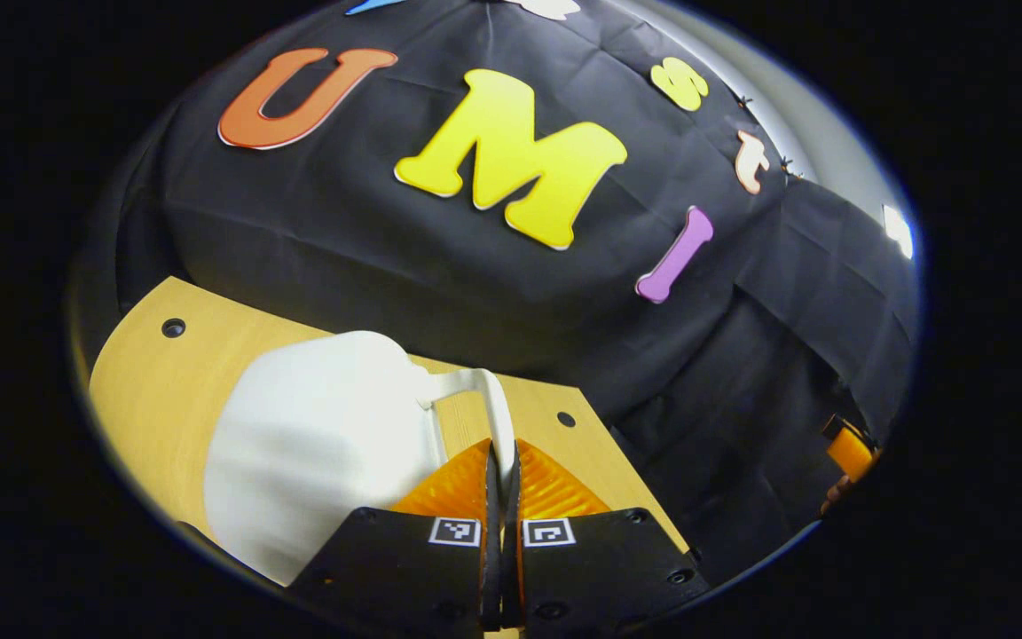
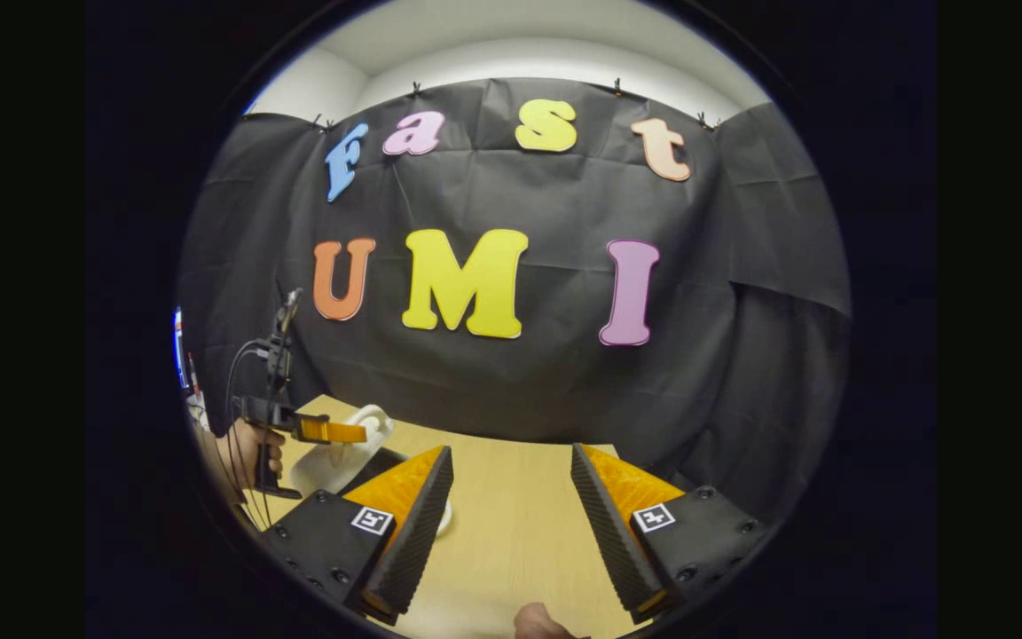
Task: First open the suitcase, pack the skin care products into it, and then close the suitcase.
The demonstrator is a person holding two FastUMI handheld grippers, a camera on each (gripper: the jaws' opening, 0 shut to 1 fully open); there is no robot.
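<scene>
In the left gripper view, the left gripper (image 1: pixel 500 479) sits at the bottom centre of the frame with its jaws drawn almost together, pinching the thin white handle (image 1: pixel 495 410) of the suitcase (image 1: pixel 325 444). The handle loops up out of the narrow gap between the fingers and bends left to join the white, rounded shell, which lies in the lower left of the frame on the wooden tabletop (image 1: pixel 156 382). Whether the shell is open or shut cannot be told from here.

In the right gripper view, the right gripper (image 2: pixel 511 497) is at the bottom of the frame with its jaws spread wide and nothing between them, bare tabletop (image 2: pixel 511 532) showing through the gap. At the lower left of this frame, a hand (image 2: pixel 249 453) holds the left gripper (image 2: pixel 347 432), its tips at the suitcase (image 2: pixel 342 457), which rests near the tabletop's far left corner. Black cloth wall (image 2: pixel 546 373) rises behind the tabletop.
</scene>
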